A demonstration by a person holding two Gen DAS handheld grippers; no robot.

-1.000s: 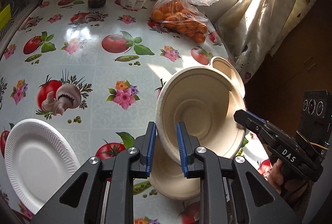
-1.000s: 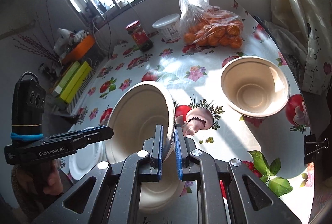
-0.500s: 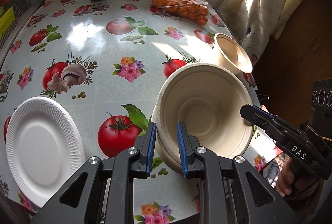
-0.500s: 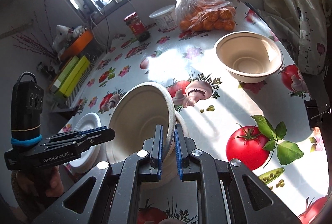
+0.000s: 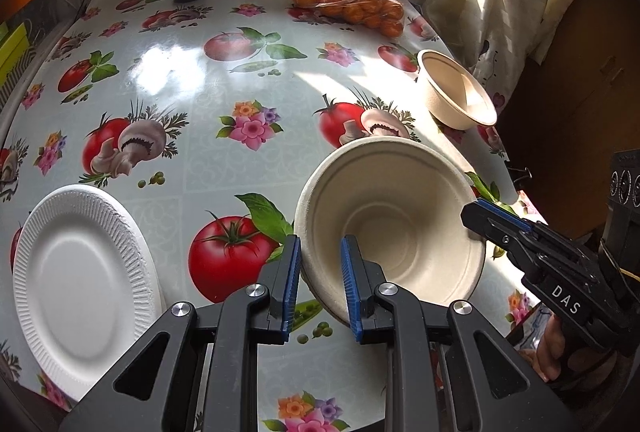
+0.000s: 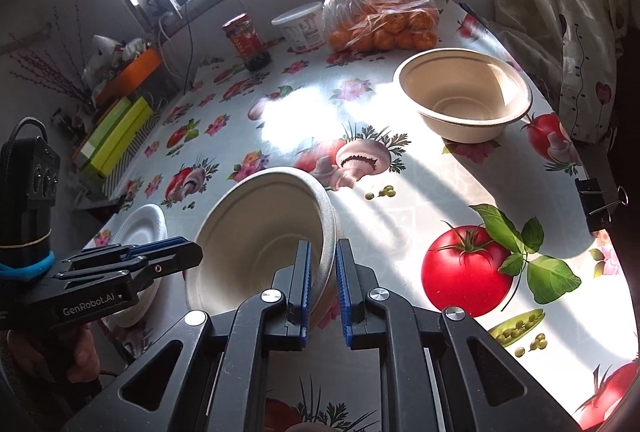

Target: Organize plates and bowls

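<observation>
Both grippers hold one tan bowl (image 5: pixel 394 232) by its rim, low in the frame: the left gripper (image 5: pixel 320 286) pinches one edge, the right gripper (image 6: pixel 323 286) the other. The bowl is tilted. Next it probably goes into the other bowl (image 6: pixel 464 93) at upper right, so both must let go gently.

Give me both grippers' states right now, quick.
Left gripper: shut on the near rim of the tilted beige paper bowl.
Right gripper: shut on the opposite rim of the same bowl.
</observation>
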